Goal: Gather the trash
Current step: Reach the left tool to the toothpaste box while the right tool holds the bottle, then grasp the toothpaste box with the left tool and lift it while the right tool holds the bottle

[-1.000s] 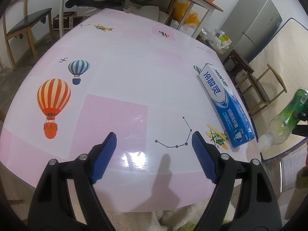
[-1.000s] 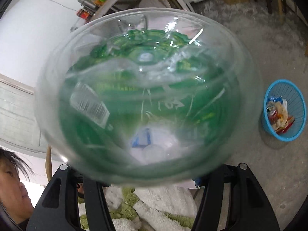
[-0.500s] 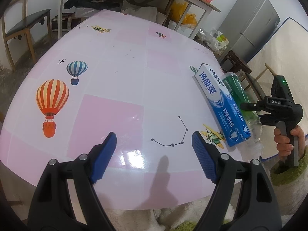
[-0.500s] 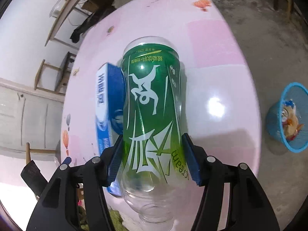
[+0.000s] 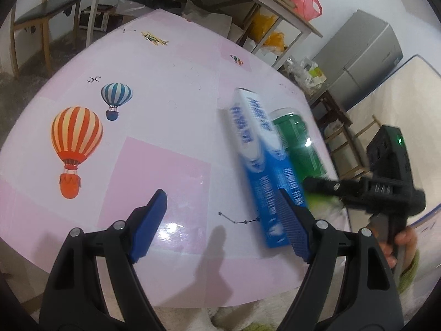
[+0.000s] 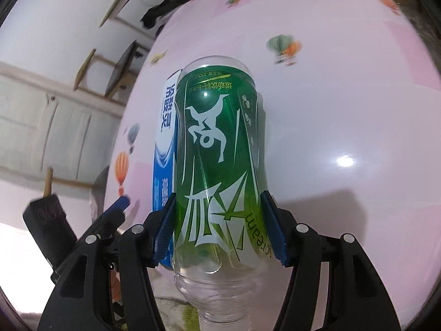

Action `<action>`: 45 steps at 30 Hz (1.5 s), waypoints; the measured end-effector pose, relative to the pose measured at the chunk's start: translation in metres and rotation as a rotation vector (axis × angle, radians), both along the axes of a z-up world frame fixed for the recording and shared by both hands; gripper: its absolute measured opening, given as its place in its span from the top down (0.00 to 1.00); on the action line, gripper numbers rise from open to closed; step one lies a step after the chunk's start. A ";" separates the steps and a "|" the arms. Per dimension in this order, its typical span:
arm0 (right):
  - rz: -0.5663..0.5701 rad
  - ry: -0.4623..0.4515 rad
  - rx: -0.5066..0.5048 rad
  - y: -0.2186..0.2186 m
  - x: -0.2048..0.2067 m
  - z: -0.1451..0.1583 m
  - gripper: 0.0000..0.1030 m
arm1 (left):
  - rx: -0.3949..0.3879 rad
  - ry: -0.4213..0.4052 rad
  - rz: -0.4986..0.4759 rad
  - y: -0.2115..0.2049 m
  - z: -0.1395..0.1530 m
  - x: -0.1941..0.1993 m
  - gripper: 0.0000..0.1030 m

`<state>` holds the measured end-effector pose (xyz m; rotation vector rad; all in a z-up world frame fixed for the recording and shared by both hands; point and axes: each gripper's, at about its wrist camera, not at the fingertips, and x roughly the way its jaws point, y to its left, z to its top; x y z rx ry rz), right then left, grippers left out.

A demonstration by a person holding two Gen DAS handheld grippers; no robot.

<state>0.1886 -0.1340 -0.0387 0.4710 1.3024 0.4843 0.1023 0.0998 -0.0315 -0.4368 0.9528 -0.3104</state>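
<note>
The left gripper (image 5: 220, 226) hangs wide open and empty over the pink balloon-print table (image 5: 165, 127). Right of it lies a long blue-and-white toothpaste box (image 5: 261, 160), touching a clear plastic bottle with a green label (image 6: 220, 160), which the right gripper (image 6: 220, 229) clamps near its neck.

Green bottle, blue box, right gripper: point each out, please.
green bottle (image 6: 217, 165), right wrist view, middle of its label
blue box (image 5: 264, 165), left wrist view, top face
right gripper (image 6: 220, 231), right wrist view, midway between fingertips, closed on the bottle
</note>
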 end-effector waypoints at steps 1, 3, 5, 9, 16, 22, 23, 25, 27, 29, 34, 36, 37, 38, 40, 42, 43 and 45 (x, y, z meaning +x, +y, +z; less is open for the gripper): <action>0.001 -0.009 -0.012 0.001 -0.003 0.001 0.44 | -0.005 0.000 -0.001 0.000 0.000 0.001 0.26; -0.016 -0.027 -0.043 -0.001 -0.008 0.005 0.44 | -0.011 -0.004 -0.006 -0.002 0.001 0.004 0.26; -0.048 -0.036 -0.064 -0.012 -0.012 0.006 0.44 | -0.016 -0.011 -0.018 -0.006 0.003 0.009 0.26; -0.144 -0.041 -0.092 -0.039 -0.016 0.008 0.44 | -0.015 -0.021 -0.069 -0.027 0.006 0.026 0.26; -0.226 -0.029 -0.041 -0.064 -0.026 -0.001 0.44 | 0.058 -0.012 -0.115 -0.067 -0.001 0.057 0.34; -0.217 -0.053 -0.052 -0.059 -0.028 -0.002 0.44 | 0.037 0.032 -0.097 -0.068 -0.010 0.071 0.56; -0.212 -0.061 -0.056 -0.058 -0.028 -0.002 0.44 | 0.037 0.029 -0.098 -0.067 -0.010 0.070 0.58; -0.210 -0.066 -0.057 -0.057 -0.028 -0.001 0.43 | 0.050 0.024 -0.102 -0.067 -0.009 0.066 0.59; -0.205 -0.071 -0.054 -0.057 -0.028 -0.001 0.43 | 0.055 0.025 -0.116 -0.065 -0.008 0.062 0.61; -0.204 -0.072 -0.048 -0.058 -0.028 0.000 0.43 | 0.061 0.030 -0.131 -0.063 -0.007 0.056 0.61; -0.204 -0.067 -0.013 -0.064 -0.030 -0.003 0.43 | 0.061 0.064 -0.179 -0.053 -0.005 0.026 0.61; -0.202 -0.066 -0.007 -0.066 -0.030 -0.003 0.43 | 0.062 0.087 -0.182 -0.049 -0.005 0.015 0.61; -0.201 -0.065 -0.004 -0.066 -0.030 -0.003 0.43 | 0.063 0.096 -0.181 -0.048 -0.005 0.011 0.61; -0.199 -0.063 -0.003 -0.066 -0.030 -0.003 0.43 | 0.070 0.104 -0.176 -0.047 -0.006 0.008 0.61; -0.191 -0.058 -0.006 -0.066 -0.028 -0.003 0.43 | 0.082 0.103 -0.163 -0.047 -0.004 0.003 0.60; -0.184 -0.051 -0.013 -0.065 -0.028 -0.002 0.42 | 0.094 0.088 -0.162 -0.050 -0.001 0.002 0.55; -0.180 -0.047 -0.019 -0.064 -0.028 -0.002 0.42 | 0.110 0.076 -0.162 -0.053 0.000 0.001 0.54; -0.167 -0.050 -0.037 -0.062 -0.031 0.001 0.37 | 0.155 0.057 -0.169 -0.060 0.002 0.002 0.54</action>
